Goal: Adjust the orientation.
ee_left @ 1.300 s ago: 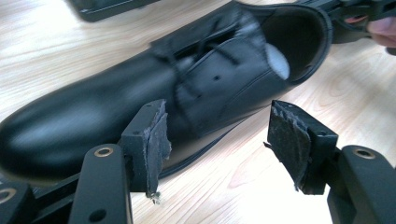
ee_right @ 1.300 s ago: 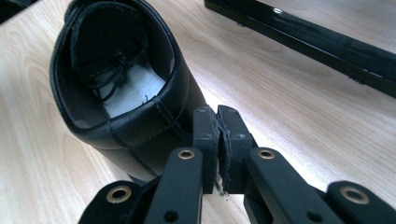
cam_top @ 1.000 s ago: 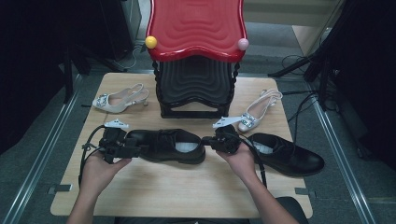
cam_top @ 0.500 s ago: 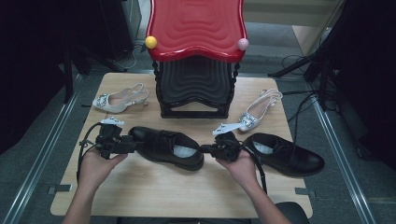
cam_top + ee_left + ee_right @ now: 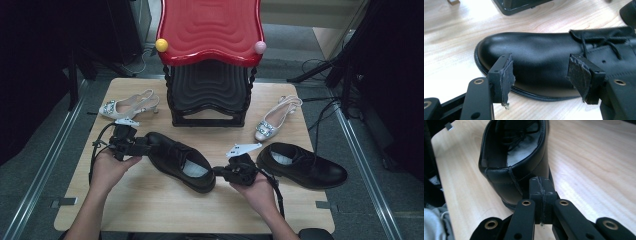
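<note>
Mid-task, lining up black shoes on bench [image 5: 150, 200]. Near-left black shoe [image 5: 180, 161] lying slanted at bench centre, toe far-left, heel near-right; not yet parallel with second black shoe [image 5: 302, 165] at right. Left hand-held gripper [image 5: 142, 146] at toe, released, jaws spread either side of toe cap, pads not pressing as far as left gripper view shows [image 5: 536, 75]. Right hand-held gripper [image 5: 218, 171] clenched, empty, tips butted against heel [image 5: 541, 187]. Two pale heeled sandals, far left [image 5: 127, 105] and far right [image 5: 275, 117], beside red stool [image 5: 210, 30], untouched. Left to do, probably: straighten shoe, pair up.
</note>
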`<state>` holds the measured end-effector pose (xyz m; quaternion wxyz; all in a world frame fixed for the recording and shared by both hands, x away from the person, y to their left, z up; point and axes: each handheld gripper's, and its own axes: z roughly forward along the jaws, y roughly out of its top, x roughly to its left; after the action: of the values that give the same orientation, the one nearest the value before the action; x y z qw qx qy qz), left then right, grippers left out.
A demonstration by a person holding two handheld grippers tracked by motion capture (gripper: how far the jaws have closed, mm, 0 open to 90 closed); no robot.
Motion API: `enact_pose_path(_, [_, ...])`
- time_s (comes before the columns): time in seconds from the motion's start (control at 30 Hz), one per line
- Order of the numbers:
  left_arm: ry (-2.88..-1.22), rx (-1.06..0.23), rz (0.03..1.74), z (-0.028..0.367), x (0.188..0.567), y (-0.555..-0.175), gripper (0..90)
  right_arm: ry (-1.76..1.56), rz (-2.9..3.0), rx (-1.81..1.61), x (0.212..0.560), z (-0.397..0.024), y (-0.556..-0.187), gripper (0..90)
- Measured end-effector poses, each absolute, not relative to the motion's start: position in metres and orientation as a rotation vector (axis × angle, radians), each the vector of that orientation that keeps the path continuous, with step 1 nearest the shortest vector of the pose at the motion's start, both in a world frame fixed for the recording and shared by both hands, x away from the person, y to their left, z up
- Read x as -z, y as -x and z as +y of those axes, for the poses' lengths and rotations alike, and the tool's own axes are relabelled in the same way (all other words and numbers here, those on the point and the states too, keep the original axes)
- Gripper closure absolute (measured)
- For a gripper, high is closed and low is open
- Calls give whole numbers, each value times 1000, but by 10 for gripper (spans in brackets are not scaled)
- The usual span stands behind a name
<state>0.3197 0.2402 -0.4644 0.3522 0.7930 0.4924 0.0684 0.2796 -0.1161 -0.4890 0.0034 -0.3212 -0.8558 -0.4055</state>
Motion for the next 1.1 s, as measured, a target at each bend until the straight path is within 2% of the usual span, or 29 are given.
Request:
enact_pose_path(0.33, [-2071,-206,1263,235,467,-326,378,935,-2699,1219,489,-109,-260,900])
enact_pose_path(0.73, [-2056,-189,1279,242,472,-313,449,972,-2668,1268,487,-116,-280,900])
enact_pose_path(0.83, [-2051,-147,1283,244,475,-307,501,968,-2679,1262,488,-113,-285,900])
enact_pose_path(0.93, [-2059,-124,1276,244,479,-300,709,961,-2684,1259,488,-110,-289,900])
enact_pose_path(0.97, [-2061,-112,1272,244,480,-298,753,959,-2689,1257,488,-109,-291,900])
enact_pose_path(1.1, [-2078,-101,1251,240,484,-290,847,950,-2684,1255,488,-106,-297,900])
